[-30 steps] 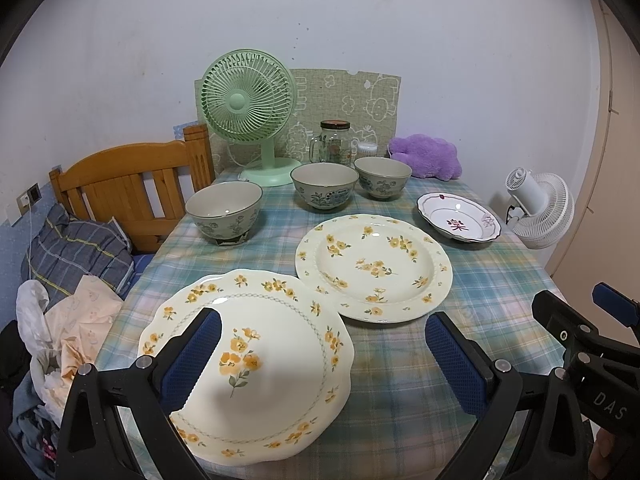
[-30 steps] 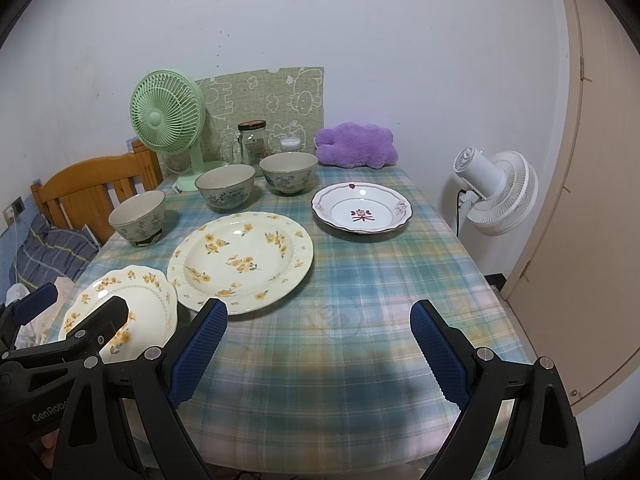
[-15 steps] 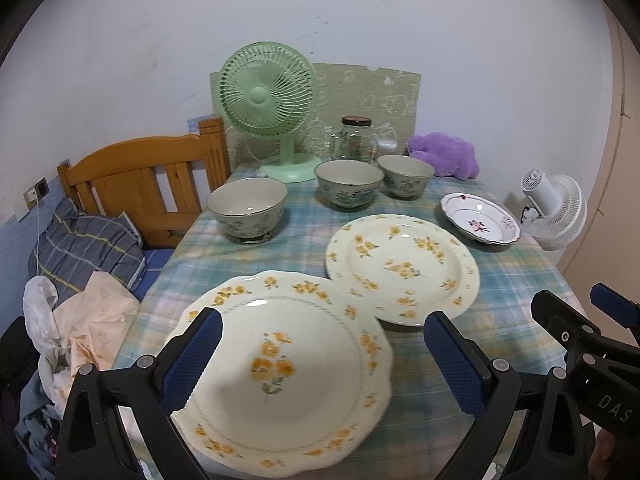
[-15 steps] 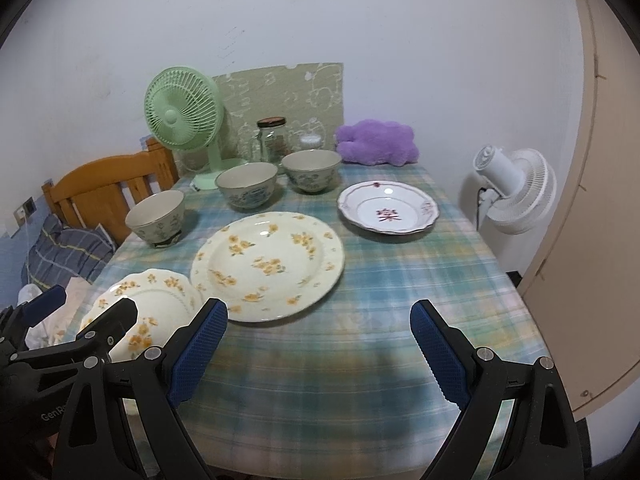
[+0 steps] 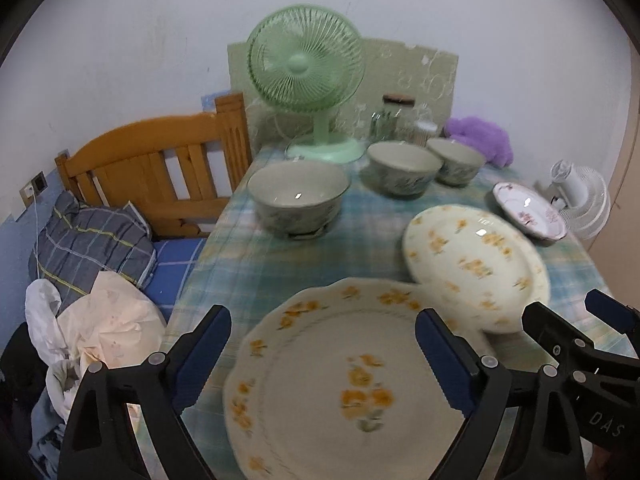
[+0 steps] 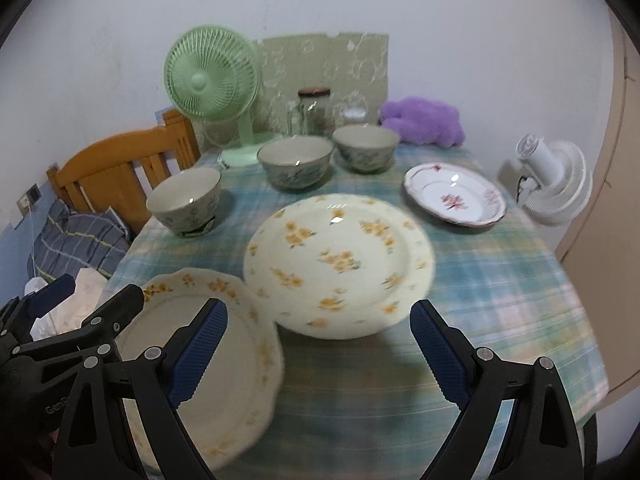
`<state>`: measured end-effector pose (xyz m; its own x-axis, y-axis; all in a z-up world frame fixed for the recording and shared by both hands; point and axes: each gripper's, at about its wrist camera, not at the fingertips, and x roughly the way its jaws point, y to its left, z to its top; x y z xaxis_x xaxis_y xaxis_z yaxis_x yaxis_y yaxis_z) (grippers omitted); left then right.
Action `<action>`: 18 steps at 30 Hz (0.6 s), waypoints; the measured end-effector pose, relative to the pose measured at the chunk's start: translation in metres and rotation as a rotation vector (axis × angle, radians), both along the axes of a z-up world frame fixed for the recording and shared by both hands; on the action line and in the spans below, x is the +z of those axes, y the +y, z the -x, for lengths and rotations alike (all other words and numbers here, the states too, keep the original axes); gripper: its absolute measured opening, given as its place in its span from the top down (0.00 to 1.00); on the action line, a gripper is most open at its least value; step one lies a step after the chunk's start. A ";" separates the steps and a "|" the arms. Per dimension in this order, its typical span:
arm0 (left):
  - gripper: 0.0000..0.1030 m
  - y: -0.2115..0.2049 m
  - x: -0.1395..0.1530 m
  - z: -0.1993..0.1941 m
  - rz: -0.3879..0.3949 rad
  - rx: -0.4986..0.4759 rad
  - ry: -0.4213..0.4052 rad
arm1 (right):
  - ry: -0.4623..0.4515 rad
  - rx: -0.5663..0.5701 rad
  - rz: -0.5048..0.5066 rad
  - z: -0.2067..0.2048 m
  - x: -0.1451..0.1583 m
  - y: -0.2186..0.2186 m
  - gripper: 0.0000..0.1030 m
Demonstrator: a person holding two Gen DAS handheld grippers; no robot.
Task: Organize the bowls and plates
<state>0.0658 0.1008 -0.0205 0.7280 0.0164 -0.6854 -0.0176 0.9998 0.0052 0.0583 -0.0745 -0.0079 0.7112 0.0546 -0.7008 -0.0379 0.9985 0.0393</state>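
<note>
A scalloped cream plate with yellow flowers (image 5: 344,380) lies at the table's near left, also in the right wrist view (image 6: 224,364). My left gripper (image 5: 324,360) is open just above it. A round yellow-flowered plate (image 5: 476,264) (image 6: 340,264) lies in the middle. My right gripper (image 6: 320,356) is open over the near table edge, in front of that plate. A white plate with red marks (image 6: 456,198) (image 5: 528,216) lies at the right. Three grey-green bowls stand behind: left (image 5: 298,198) (image 6: 186,200), middle (image 5: 404,168) (image 6: 296,162), right (image 5: 456,160) (image 6: 366,146).
A green desk fan (image 5: 306,76), a glass jar (image 6: 315,112) and a purple plush (image 6: 424,120) stand at the table's back. A wooden chair (image 5: 156,168) with clothes is at the left. A white fan (image 6: 556,188) stands beyond the right edge.
Both grippers have moved forward and down toward the table; the plates now look larger and nearer. Both stay open and hold nothing.
</note>
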 end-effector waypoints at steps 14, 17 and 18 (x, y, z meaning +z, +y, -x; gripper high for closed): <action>0.25 0.034 -0.065 -0.029 0.031 -0.053 0.198 | 0.239 -0.035 -0.001 -0.031 -0.076 0.040 0.33; 0.32 0.035 -0.071 -0.032 0.044 -0.076 0.225 | 0.267 -0.035 -0.004 -0.036 -0.083 0.042 0.41; 0.32 0.036 -0.072 -0.032 0.038 -0.079 0.226 | 0.276 -0.034 -0.004 -0.037 -0.085 0.043 0.46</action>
